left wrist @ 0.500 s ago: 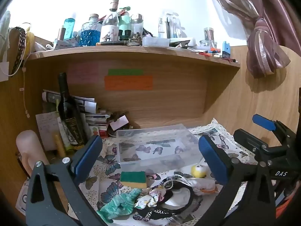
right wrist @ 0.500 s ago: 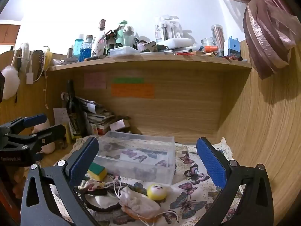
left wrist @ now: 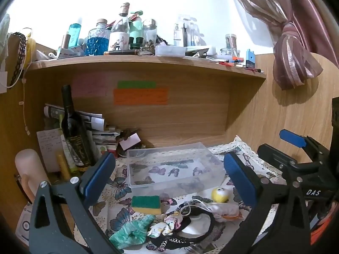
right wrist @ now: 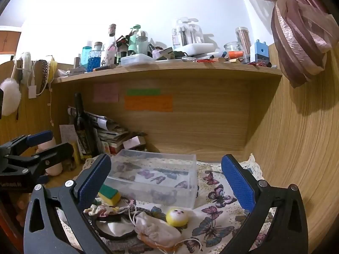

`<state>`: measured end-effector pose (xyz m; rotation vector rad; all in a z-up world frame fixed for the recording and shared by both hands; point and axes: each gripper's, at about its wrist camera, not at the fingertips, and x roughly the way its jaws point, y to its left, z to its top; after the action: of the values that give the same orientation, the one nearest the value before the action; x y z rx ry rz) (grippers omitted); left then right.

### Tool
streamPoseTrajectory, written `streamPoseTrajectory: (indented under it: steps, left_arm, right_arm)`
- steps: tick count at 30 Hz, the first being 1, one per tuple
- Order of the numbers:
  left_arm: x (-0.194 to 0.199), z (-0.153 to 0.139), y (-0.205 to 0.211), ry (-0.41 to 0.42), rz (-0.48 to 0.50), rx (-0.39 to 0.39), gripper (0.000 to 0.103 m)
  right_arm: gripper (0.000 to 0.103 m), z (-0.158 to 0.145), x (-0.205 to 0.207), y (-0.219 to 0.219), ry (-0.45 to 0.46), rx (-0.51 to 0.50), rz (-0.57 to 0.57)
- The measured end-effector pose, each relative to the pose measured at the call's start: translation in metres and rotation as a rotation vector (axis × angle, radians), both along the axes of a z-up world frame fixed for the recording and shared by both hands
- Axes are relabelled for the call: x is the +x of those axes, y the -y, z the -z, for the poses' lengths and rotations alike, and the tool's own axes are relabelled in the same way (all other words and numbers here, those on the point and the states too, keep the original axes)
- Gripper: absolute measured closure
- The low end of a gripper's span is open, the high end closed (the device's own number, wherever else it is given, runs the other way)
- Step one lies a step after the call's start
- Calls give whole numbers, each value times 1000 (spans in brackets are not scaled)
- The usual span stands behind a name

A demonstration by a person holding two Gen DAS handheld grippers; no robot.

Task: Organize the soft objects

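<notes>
An empty clear plastic box (left wrist: 173, 167) (right wrist: 156, 175) sits on the butterfly cloth (right wrist: 214, 207). In front of it lie soft items: a green-and-yellow sponge (left wrist: 146, 204) (right wrist: 109, 193), a teal scrunchie (left wrist: 131, 231), a floral scrunchie (left wrist: 165, 226), a black headband (left wrist: 190, 230), a white drawstring pouch (right wrist: 155, 230) (left wrist: 224, 209) and a yellow ball with a face (left wrist: 220, 194) (right wrist: 177, 217). My left gripper (left wrist: 169, 180) is open and empty above the pile. My right gripper (right wrist: 166, 182) is open and empty, and it shows in the left wrist view (left wrist: 296, 165).
A dark wine bottle (left wrist: 74, 131), stacked papers (left wrist: 99, 131) and a pale pink bottle (left wrist: 29, 173) stand at the back left. A crowded wooden shelf (left wrist: 148, 61) hangs overhead. A wooden side wall (right wrist: 296, 148) and a tied curtain (right wrist: 296, 31) are on the right.
</notes>
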<state>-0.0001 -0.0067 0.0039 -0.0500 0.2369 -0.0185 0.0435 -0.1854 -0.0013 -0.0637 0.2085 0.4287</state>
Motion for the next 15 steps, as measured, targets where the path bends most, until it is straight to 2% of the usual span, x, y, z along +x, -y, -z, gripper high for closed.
streamPoseTrajectory:
  steps: [15]
  left_arm:
    - [-1, -2, -1, 8, 0, 6, 0]
  right_arm:
    - [0, -1, -2, 0, 2, 12, 4]
